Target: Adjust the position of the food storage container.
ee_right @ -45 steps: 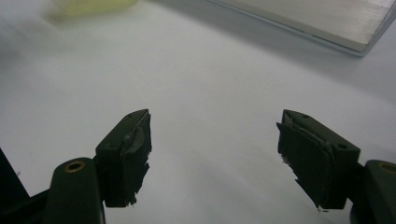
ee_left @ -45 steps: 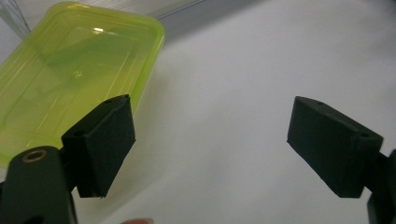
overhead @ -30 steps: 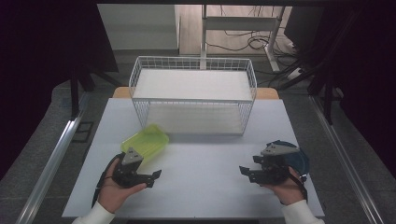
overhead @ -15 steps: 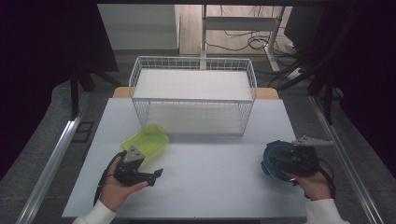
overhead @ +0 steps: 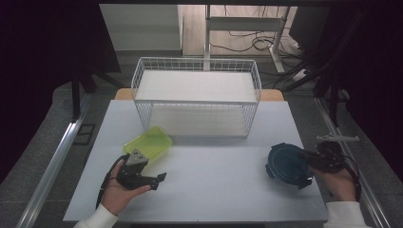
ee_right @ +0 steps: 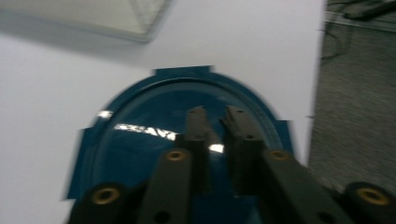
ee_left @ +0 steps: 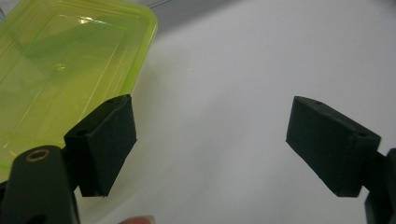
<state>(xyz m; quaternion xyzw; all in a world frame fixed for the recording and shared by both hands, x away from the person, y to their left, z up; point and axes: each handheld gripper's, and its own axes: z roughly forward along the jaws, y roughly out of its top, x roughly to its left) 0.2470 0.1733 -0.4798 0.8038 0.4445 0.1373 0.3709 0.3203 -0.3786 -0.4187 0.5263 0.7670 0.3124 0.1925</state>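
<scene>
Resting on the white surface (overhead: 214, 180) at its right, a round dark blue container (overhead: 286, 164) sits closed under its lid, so its contents cannot be seen. The right claw (overhead: 309, 156) lies over the lid with its jaws nearly together, a narrow slit between them, gripping nothing that can be made out. At the near left, a yellow-green rectangular container (overhead: 148, 143) lies empty and see-through. Just beside its near edge the left claw (overhead: 159, 177) hovers with jaws wide apart over bare surface, holding nothing. Farther back, at the middle, a white wire basket (overhead: 197, 96) stands empty.
</scene>
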